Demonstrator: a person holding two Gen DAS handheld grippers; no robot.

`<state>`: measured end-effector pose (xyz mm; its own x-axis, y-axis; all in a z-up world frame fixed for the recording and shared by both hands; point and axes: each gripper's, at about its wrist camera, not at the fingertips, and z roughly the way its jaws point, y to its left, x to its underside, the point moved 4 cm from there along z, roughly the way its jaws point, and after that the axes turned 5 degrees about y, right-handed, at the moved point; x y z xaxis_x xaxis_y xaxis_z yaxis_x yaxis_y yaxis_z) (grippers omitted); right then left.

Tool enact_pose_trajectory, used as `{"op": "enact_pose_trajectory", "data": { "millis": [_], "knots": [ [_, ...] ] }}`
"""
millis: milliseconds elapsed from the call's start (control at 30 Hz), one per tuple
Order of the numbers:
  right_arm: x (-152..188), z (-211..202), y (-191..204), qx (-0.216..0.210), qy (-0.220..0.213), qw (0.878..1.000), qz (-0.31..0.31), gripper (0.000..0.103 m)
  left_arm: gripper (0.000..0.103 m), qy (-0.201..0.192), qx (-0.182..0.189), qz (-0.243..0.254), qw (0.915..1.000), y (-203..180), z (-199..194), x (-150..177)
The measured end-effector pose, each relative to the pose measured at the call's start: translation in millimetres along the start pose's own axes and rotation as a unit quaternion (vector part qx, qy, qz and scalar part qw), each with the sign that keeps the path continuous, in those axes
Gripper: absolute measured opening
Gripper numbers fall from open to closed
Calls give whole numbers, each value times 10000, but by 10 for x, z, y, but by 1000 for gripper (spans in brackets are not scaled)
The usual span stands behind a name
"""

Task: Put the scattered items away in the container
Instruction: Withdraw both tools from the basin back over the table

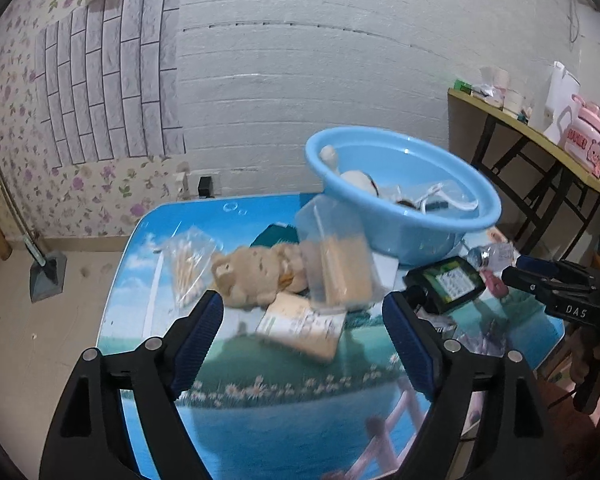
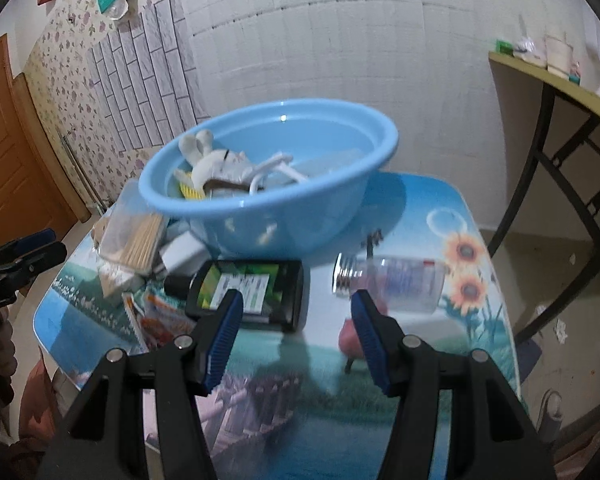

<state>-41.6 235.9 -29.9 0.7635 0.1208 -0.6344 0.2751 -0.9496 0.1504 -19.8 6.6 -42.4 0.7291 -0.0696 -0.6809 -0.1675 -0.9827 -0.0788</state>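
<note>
A light blue basin (image 1: pixel 412 216) (image 2: pixel 276 204) stands on the table with a white plush rabbit (image 2: pixel 216 166) and a white cable inside. In front of it lie a clear box of wooden sticks (image 1: pixel 336 264) (image 2: pixel 136 236), a tan plush toy (image 1: pixel 256 276), a bag of cotton swabs (image 1: pixel 188 264), a beige card box (image 1: pixel 304 326), a black device with a green screen (image 1: pixel 446 284) (image 2: pixel 248 290) and a clear bottle (image 2: pixel 392 282). My left gripper (image 1: pixel 302 308) is open above the card box. My right gripper (image 2: pixel 296 308) is open just before the black device and bottle.
The low table (image 1: pixel 284 412) has a printed landscape top. A pink object (image 2: pixel 350 340) lies near my right fingers, orange sachets (image 2: pixel 160 320) at the left. A side table (image 1: pixel 540 140) with clutter stands at right. A door (image 2: pixel 8 152) is at left.
</note>
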Motion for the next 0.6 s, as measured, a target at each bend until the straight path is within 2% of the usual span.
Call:
{"op": "enact_pose_trajectory", "data": {
  "millis": [200, 600],
  "knots": [
    [105, 43, 105, -186, 160, 9997, 35, 56, 82, 114, -91, 129, 9998, 26, 51, 164],
    [180, 173, 449, -648, 446, 9969, -21, 56, 82, 253, 132, 265, 9992, 32, 163, 235]
  ]
}}
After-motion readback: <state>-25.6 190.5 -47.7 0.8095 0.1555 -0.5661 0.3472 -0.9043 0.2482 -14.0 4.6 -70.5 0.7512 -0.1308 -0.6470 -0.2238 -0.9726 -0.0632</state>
